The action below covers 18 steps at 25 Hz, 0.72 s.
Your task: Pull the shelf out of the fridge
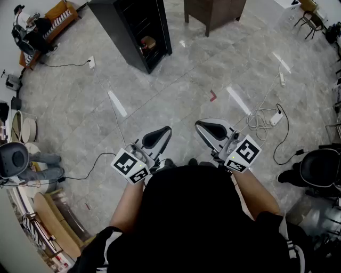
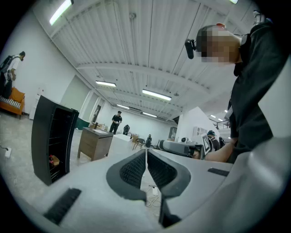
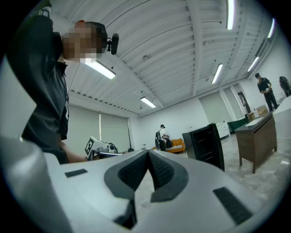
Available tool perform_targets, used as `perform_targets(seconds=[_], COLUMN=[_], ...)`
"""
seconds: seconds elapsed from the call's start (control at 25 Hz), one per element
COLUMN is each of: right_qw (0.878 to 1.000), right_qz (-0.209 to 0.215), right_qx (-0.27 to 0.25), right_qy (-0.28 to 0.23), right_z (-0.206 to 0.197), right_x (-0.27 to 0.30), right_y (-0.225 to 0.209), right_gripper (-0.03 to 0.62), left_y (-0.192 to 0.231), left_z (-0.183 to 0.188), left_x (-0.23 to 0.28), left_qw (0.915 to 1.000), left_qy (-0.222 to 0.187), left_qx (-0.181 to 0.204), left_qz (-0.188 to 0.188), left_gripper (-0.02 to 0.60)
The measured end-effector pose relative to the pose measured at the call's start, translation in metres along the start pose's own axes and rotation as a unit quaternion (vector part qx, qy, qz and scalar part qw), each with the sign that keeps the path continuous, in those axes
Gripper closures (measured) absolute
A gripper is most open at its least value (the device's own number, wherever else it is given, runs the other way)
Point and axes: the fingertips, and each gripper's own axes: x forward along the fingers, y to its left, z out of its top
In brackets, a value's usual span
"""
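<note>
Bright, even light from long white ceiling strips (image 2: 156, 94); glare streaks on glossy grey floor (image 1: 213, 64); fisheye-bent edges.

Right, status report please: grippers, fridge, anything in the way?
Left gripper shut, empty. Right gripper shut, empty. Fridge far ahead, unreached. Cable lying at right.

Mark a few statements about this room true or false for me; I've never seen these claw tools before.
1. The left claw and the right claw are both closed and empty. True.
2. The black fridge is within touch of the claws. False: it stands well away across the floor.
3. A wooden cabinet stands near the fridge. True.
4. No cables lie on the floor. False: a white cable lies coiled there.
</note>
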Motion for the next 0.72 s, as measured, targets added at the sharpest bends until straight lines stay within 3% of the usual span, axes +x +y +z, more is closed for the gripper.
perform_targets(seconds=[0.44,0.72], right_qw=[1.000,0.998], right_qz=[-0.004,-0.010], right_qx=[0.017,0.037], right_qy=[-0.004,-0.043], right_z=[-0.002,0.010], right_x=[-0.027,-0.051], right_y=[-0.014,-0.038], right_gripper=[0.569,0.568], left_y=[-0.017,-0.009], left_z=[-0.012,-0.007], left_x=[0.016,0.020], left_qw=[0.9998,0.9991], left_qy=[0.014,0.008], left_qx=[-0.008,-0.003], left_qz=[0.007,0.043], left_gripper=[0.551,0.551])
